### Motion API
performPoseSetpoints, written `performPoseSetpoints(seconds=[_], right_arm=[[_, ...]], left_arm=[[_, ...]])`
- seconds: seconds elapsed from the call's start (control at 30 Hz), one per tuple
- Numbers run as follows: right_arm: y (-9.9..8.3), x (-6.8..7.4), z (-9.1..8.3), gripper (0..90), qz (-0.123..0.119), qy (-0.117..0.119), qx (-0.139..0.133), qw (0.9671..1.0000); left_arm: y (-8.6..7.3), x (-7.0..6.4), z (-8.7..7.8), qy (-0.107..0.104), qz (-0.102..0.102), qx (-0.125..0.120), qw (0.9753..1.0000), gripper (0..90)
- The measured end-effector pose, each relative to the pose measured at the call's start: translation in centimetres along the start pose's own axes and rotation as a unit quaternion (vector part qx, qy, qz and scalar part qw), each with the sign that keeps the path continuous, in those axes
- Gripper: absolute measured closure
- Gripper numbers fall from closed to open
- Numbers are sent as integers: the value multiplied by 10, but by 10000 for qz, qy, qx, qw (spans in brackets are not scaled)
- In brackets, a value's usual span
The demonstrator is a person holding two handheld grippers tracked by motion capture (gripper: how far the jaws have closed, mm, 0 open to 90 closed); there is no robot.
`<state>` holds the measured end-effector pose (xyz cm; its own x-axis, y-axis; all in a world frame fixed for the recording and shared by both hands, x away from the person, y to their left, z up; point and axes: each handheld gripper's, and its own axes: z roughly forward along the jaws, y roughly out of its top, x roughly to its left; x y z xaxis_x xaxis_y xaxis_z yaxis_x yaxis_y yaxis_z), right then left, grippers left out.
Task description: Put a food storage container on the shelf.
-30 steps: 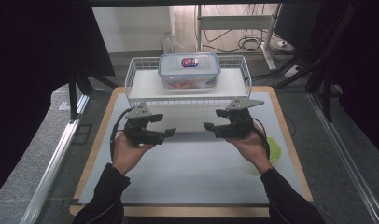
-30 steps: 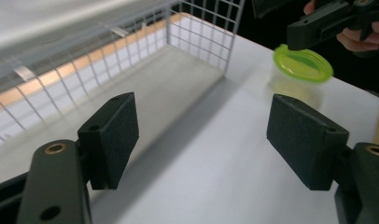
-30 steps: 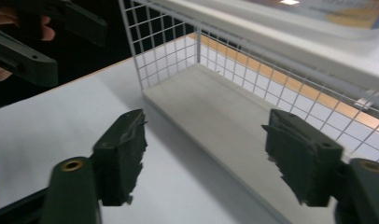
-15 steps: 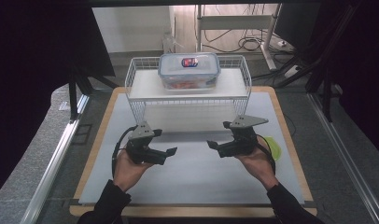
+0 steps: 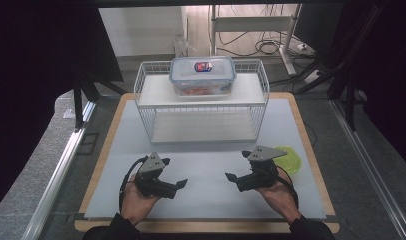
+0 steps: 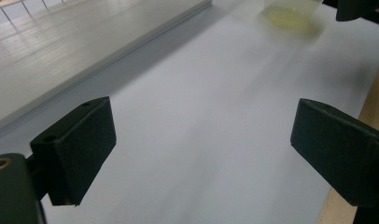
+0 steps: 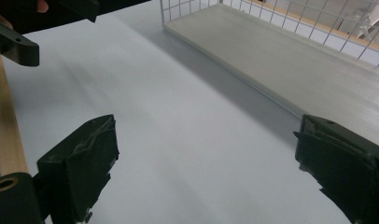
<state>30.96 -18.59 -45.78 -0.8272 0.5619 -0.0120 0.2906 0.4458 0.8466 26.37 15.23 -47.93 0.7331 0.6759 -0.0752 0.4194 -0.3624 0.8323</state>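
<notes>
L gripper (image 5: 182,184) & R gripper (image 5: 231,177) hovered low over bench (image 5: 206,200), jaws spread wide, holding nothing. Green lid (image 5: 289,159) lay just behind R jaws; container (image 5: 202,75) sat atop wire rack (image 5: 201,107), well ahead. Prob. idle/approach step; next: R reaches for lid.

High view looks down overhead; both gripper views skim the white mat (image 5: 211,165) closely.
</notes>
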Motion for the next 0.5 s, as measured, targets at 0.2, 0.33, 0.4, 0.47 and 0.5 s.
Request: performPoseSetpoints(seconds=[0.2, 0.33, 0.4, 0.47, 0.5], right_arm=[[-15, 3, -4, 49, 90, 64, 46, 9999], [-25, 4, -4, 49, 162, 85, 160, 9997], [-29, 3, -2, 54, 197, 114, 341, 9992], [-31, 2, -1, 55, 232, 116, 388, 9989], [-30, 2, -1, 55, 245, 100, 412, 9988]], left_arm=[[-16, -8, 0, 59, 142, 72, 9999, 36], [-29, -16, 2, 312, 415, 352, 9980, 18], [-32, -16, 5, 308, 431, 412, 9977, 18], [-32, -17, 6, 309, 439, 416, 9977, 17], [-32, -17, 7, 306, 454, 415, 9976, 17]])
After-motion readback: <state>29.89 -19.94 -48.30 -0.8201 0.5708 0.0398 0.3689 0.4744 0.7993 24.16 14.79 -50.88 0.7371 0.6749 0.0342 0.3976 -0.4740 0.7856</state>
